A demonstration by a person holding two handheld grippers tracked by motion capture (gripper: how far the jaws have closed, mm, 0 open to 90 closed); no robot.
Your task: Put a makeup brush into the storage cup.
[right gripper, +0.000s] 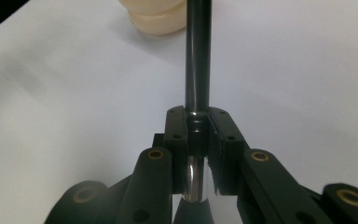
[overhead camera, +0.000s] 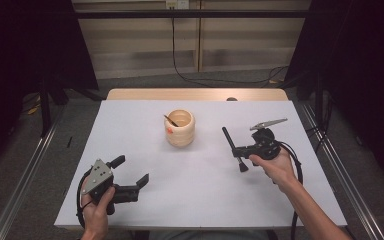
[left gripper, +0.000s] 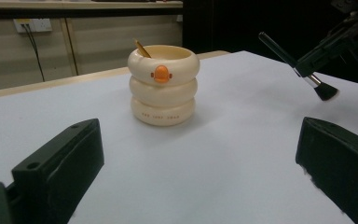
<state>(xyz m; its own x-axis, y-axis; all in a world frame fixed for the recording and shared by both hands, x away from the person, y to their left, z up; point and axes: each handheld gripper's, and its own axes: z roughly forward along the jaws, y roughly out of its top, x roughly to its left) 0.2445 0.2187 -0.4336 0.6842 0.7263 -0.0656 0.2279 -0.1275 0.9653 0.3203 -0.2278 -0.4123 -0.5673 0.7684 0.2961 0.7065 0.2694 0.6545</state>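
Observation:
A cream ringed holder (overhead camera: 180, 128) with an orange mark stands mid-table, a thin stick leaning inside it (overhead camera: 171, 120). My right gripper (overhead camera: 237, 150) is shut on a black makeup brush (overhead camera: 232, 148), held above the table to the holder's right, handle toward the back, bristles toward me. In the right gripper view the jaws clamp the brush (right gripper: 197, 70) at its metal ferrule. My left gripper (overhead camera: 132, 170) rests at the front left, open and empty; its view looks at the holder (left gripper: 163, 85) and the brush (left gripper: 298, 65) at upper right.
The white table sheet (overhead camera: 130, 120) has free room all around the holder. A wooden table edge (overhead camera: 195, 94) runs along the back. Metal rails (overhead camera: 27, 165) flank both sides, and cables (overhead camera: 190, 75) lie on the floor behind.

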